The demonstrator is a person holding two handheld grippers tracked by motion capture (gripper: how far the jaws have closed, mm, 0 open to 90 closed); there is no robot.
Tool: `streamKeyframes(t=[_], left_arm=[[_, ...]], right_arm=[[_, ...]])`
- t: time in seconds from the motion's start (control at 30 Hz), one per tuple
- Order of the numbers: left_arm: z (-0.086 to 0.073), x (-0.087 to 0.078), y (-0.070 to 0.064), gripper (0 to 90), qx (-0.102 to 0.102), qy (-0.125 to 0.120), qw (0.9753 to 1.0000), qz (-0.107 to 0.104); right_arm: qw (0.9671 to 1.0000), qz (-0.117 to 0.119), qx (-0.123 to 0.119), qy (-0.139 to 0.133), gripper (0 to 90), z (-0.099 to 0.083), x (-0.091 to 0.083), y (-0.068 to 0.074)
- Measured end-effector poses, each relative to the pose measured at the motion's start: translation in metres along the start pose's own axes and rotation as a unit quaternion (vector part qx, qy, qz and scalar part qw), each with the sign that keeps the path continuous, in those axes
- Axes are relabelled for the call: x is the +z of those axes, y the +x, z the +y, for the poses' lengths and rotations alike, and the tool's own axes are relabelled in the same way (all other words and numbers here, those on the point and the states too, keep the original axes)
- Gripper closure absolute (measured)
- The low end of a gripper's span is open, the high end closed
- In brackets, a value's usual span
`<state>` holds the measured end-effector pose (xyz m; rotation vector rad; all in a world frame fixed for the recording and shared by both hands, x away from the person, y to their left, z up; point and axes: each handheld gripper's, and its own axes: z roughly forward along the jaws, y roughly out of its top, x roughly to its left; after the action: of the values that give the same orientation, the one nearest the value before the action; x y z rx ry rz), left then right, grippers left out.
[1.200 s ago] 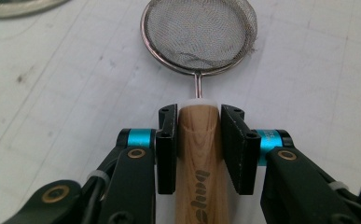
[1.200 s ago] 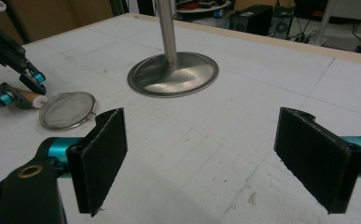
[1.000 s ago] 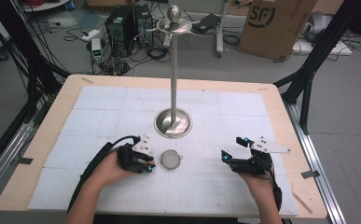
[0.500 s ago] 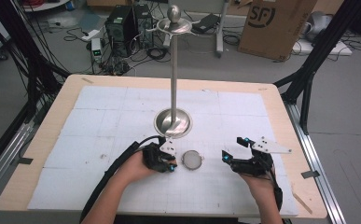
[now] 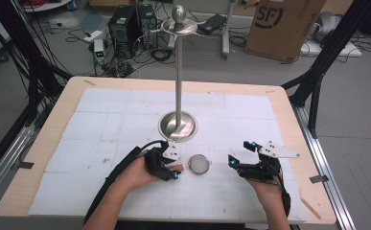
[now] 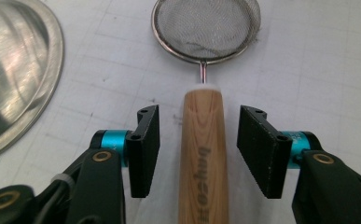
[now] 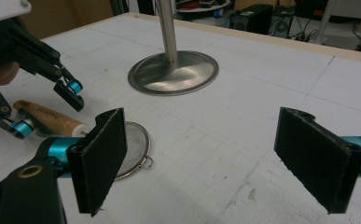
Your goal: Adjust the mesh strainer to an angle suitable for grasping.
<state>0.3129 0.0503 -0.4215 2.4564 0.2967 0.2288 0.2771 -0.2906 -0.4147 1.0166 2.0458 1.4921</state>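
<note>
Currently, the left gripper (image 5: pixel 172 168) sits on the white grid mat (image 5: pixel 101 129) near the front centre of the table (image 5: pixel 49 108), just in front of the round base of the steel stand (image 5: pixel 178 125). Compared with the high view half a second ago, it has shifted slightly to the right, and the strainer (image 5: pixel 200 164) has shifted right with it; one second ago both lay farther left still.

In the left gripper view, the jaws stand apart on either side of the strainer's wooden handle (image 6: pixel 204 154). A visible gap remains between each black pad and the wood, so the handle is straddled, not clamped. The handle lies flat on the mat and points away from the camera; a short wire neck joins it to the mesh bowl (image 6: pixel 206 25), which rests on the mat beyond the jaw tips. The stand's polished base (image 6: pixel 15 74) is at the left edge of that view, near the bowl but apart from it.

The right gripper (image 5: pixel 241 158) rests on the mat to the right of the strainer, well apart from it, in the same position as in both earlier frames. Its jaws are spread wide with nothing between them. In the right gripper view, the strainer (image 7: pixel 134 149) lies behind the left-hand jaw, with the left gripper (image 7: pixel 47 109) straddling the handle.
</note>
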Motion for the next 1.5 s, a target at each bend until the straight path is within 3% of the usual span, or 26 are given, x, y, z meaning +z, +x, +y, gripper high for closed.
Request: streamKeyframes(t=[0.1,0.17,0.37,0.6,0.77,1.1,1.37,1.5], left_arm=[[-0.009,-0.010,-0.001,47.5,-0.002,-0.004,1.0000,0.008],[-0.020,-0.019,-0.003,45.0,-0.007,-0.007,0.9996,0.027],[-0.048,-0.037,-0.005,45.6,-0.020,-0.019,0.9990,0.035],[-0.063,-0.041,-0.001,52.4,-0.029,-0.004,0.9991,0.032],[-0.061,-0.040,-0.005,67.7,-0.005,-0.004,0.9999,0.011],[-0.046,-0.030,-0.006,71.0,0.010,-0.004,0.9999,0.007],[-0.016,-0.011,-0.017,70.6,0.046,-0.006,0.9989,-0.008],[-0.009,-0.005,-0.021,69.9,0.056,-0.008,0.9983,-0.015]], right_arm=[[1.0000,-0.001,0.002,0.000,16.1,0.000,-0.001,0.000],[1.0000,-0.001,0.002,0.000,16.1,0.000,-0.001,0.000],[1.0000,-0.001,0.002,0.003,16.1,0.000,0.001,0.001],[1.0000,-0.001,-0.001,0.006,16.1,-0.001,0.003,0.001],[1.0000,0.000,0.001,0.008,16.1,-0.002,0.004,0.001],[1.0000,0.001,0.001,0.005,16.1,-0.001,0.004,0.001],[1.0000,0.001,0.002,0.003,16.1,-0.001,0.002,0.001],[1.0000,0.001,0.002,0.001,16.1,0.000,0.001,0.000]])
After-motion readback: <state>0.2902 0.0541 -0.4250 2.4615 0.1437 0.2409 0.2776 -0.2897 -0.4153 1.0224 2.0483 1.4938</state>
